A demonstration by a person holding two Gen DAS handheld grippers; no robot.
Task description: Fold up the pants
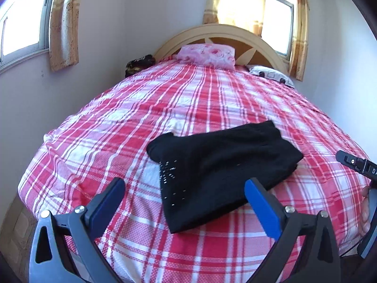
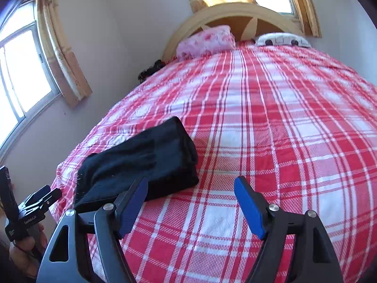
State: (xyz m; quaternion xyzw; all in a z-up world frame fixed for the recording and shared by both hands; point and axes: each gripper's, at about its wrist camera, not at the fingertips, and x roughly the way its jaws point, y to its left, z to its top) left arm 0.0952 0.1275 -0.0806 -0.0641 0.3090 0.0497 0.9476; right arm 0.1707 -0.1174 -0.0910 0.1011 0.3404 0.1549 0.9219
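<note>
Black pants (image 1: pixel 216 165) lie folded into a compact stack on the red and white plaid bedspread (image 1: pixel 165 108), with small shiny studs near their left edge. My left gripper (image 1: pixel 185 185) hovers open above the near end of the stack, touching nothing. In the right wrist view the pants (image 2: pixel 146 162) sit to the left, and my right gripper (image 2: pixel 190 184) stands open over bare bedspread (image 2: pixel 271 129) just right of them, nothing between its blue pads. The right tool's body (image 1: pixel 358 164) shows at the left view's right edge.
A pink floral pillow (image 1: pixel 207 54) and a white patterned pillow (image 1: pixel 271 74) lie by the arched wooden headboard (image 1: pixel 219 31). A dark bundle (image 1: pixel 139 64) sits at the bed's far left corner. Walls, windows and curtains surround the bed. A hand holds the left tool (image 2: pixel 26 214).
</note>
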